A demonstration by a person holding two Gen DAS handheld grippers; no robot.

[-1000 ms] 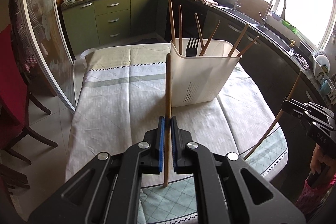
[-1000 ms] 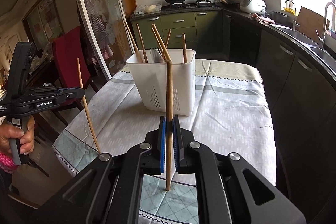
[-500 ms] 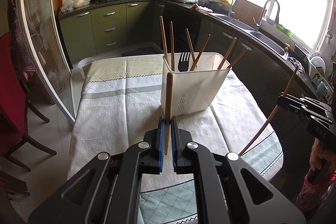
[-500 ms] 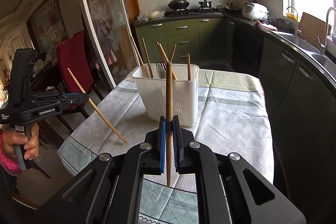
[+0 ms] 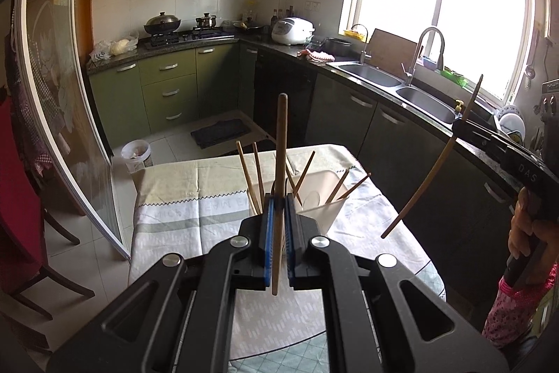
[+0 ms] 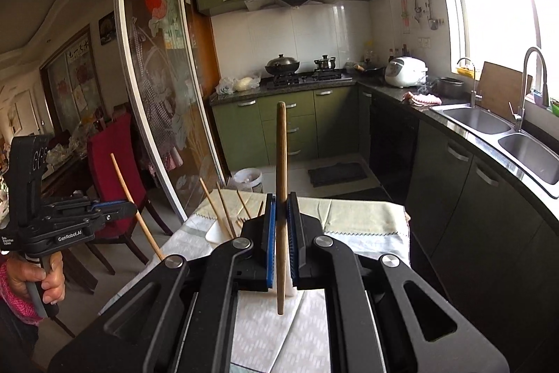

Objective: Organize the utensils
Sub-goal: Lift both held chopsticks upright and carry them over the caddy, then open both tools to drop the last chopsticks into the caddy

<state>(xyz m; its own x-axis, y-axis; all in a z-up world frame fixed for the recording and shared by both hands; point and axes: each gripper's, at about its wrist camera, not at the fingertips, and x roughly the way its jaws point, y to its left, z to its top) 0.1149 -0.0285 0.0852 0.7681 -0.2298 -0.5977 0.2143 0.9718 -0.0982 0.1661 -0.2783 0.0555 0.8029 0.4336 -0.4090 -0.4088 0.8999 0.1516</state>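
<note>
Now you are holding both tongs above the white holder (image 5: pixel 319 198): left tongs (image 5: pixel 278 226) pinching one chopstick (image 5: pixel 280 163), right tongs (image 6: pixel 280 233) pinching another chopstick (image 6: pixel 281 170), seemingly upright.

Two grippers, left gripper (image 5: pixel 278 208) and right gripper (image 6: pixel 280 208), one chopstick (image 5: pixel 280 170) clamped in each. One white utensil holder (image 5: pixel 319 203). Roughly six chopsticks standing in it, partly hidden. One fork, barely visible.

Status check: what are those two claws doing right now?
Left claw shut on wooden chopstick. Right claw shut on its own chopstick. White plastic utensil holder ahead, nothing blocking.
</note>
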